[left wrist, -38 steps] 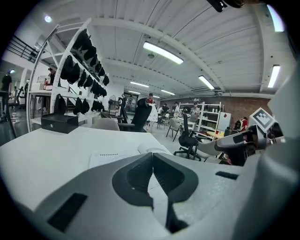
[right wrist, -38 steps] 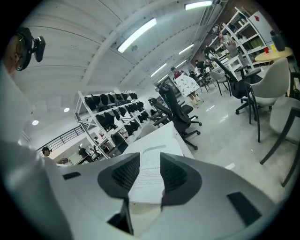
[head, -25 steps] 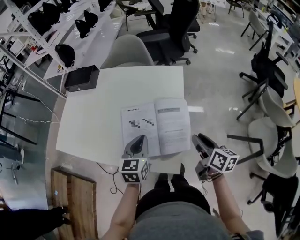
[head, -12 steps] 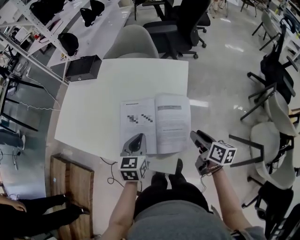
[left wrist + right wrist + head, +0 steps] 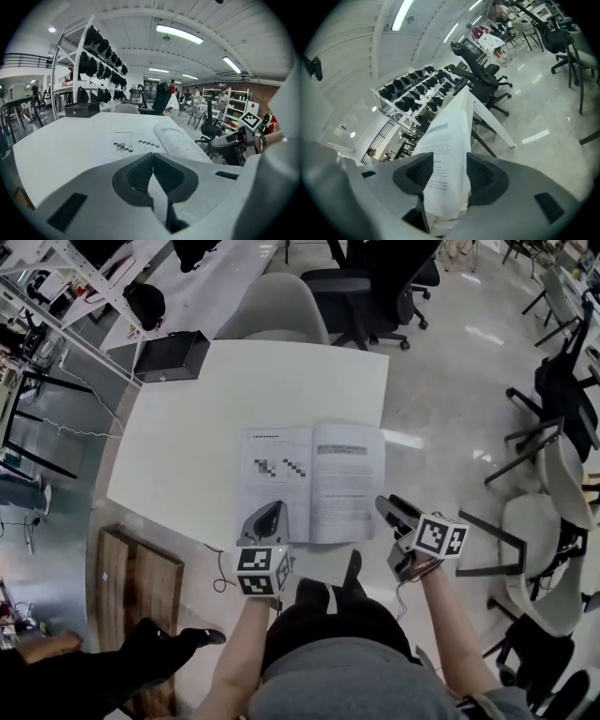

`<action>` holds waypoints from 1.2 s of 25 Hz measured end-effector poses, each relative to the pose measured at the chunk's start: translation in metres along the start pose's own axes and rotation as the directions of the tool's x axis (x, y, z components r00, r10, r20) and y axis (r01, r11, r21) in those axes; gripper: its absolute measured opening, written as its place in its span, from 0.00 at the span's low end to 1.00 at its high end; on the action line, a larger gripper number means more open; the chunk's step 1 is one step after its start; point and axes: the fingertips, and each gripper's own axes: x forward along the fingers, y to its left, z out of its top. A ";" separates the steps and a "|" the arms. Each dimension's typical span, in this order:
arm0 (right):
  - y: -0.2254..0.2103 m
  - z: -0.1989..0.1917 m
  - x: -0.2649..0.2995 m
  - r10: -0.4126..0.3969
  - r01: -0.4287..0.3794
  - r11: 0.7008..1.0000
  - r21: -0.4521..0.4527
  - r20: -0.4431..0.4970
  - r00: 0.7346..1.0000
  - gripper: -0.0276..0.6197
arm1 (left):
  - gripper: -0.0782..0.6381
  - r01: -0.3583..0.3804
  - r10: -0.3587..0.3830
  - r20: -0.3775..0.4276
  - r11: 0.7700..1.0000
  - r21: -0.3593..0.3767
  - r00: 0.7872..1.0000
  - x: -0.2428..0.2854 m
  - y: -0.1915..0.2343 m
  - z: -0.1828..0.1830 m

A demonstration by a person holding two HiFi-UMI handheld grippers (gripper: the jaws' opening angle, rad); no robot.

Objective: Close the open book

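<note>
Compared with a second before, the right gripper (image 5: 382,506) had dropped and closed in on the near right corner of the open book (image 5: 309,482), where earlier it hung just off that corner. Its jaws were opening, set fairly wide, with the edge of the right-hand page standing between them and neither pad pressing on it. The left gripper (image 5: 274,510) had barely shifted. It hovered over the near part of the left page, its jaws shut together on nothing.

The book itself lay as before, spread flat near the near edge of the white table (image 5: 187,446). A person's dark trouser leg (image 5: 141,652) had come into view on the floor at near left.

The left page carried a short dotted heading and a stepped pattern of small black squares. The right page had a grey heading bar above lines of print, all too small to read. Each gripper's cube bore black-and-white square markers.
</note>
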 end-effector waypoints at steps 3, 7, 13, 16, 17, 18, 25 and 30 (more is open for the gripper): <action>-0.004 -0.002 0.007 0.021 -0.020 1.000 0.013 -0.026 0.999 0.41 | 0.12 -0.014 0.014 -0.007 1.000 -0.010 1.000 -0.002 0.001 -0.002; -0.011 -0.008 0.013 0.038 -0.037 0.999 0.016 -0.079 0.996 0.44 | 0.12 -0.029 0.029 -0.014 0.999 -0.020 0.999 -0.003 0.003 -0.006; -0.021 -0.012 0.020 0.053 -0.044 0.997 0.069 -0.129 0.990 0.48 | 0.12 -0.049 0.049 -0.022 0.999 -0.020 0.999 -0.005 0.004 -0.005; -0.017 -0.019 0.027 0.118 -0.103 0.990 0.095 -0.170 0.978 0.50 | 0.12 -0.063 0.063 -0.025 0.998 -0.022 0.998 -0.007 0.007 -0.005; -0.017 -0.021 0.029 0.136 -0.119 0.988 0.102 -0.184 0.974 0.50 | 0.12 -0.067 0.066 -0.025 0.997 -0.024 0.998 -0.007 0.007 -0.006; -0.017 -0.023 0.030 0.147 -0.127 0.986 0.109 -0.197 0.969 0.50 | 0.12 -0.070 0.069 -0.025 0.997 -0.027 0.997 -0.006 0.008 -0.006; -0.014 -0.032 0.036 0.209 -0.175 0.973 0.148 -0.256 0.944 0.50 | 0.12 -0.097 0.095 -0.036 0.995 -0.039 0.995 -0.011 0.015 -0.011; -0.009 -0.030 0.036 0.215 -0.189 0.975 0.121 -0.263 0.941 0.44 | 0.12 -0.103 0.102 -0.037 0.994 -0.043 0.994 -0.010 0.019 -0.011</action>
